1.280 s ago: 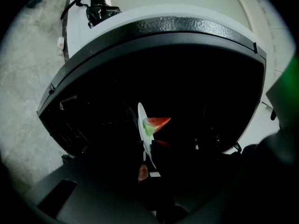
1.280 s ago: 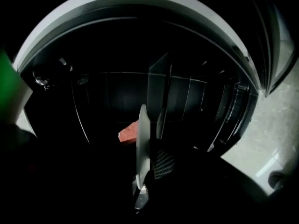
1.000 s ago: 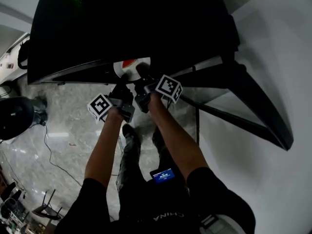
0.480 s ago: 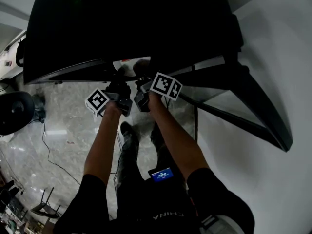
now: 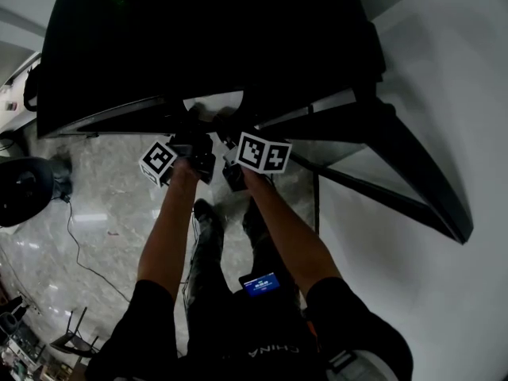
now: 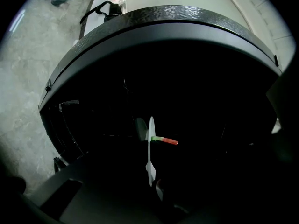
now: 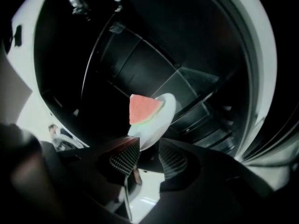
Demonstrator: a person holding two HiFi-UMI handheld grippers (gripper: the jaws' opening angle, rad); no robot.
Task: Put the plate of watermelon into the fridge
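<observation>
A white plate (image 7: 164,112) carries a red watermelon wedge (image 7: 142,108) inside the dark black fridge (image 5: 206,38). In the head view only the plate's pale rim (image 5: 214,101) shows at the fridge opening. My left gripper (image 6: 155,190) meets the near rim of the plate (image 6: 150,148), seen edge-on with the wedge (image 6: 164,140) sticking out sideways; its jaws are closing on that rim. My right gripper (image 7: 148,155) is opening; its meshed pads (image 7: 125,157) stand apart, with the plate's rim just beyond the tips and untouched. Both grippers, left (image 5: 194,129) and right (image 5: 228,132), reach into the opening.
The fridge door (image 5: 397,165) stands swung out to the right. Shelves and door racks (image 7: 205,120) line the dark interior. Below are a marble floor (image 5: 103,213) with a cable, a black round object (image 5: 24,189) at the left, and a white wall (image 5: 444,292) at the right.
The plate has gone deeper into the fridge; its red wedge no longer shows in the head view. The right gripper's marker cube has drawn back and down a little.
</observation>
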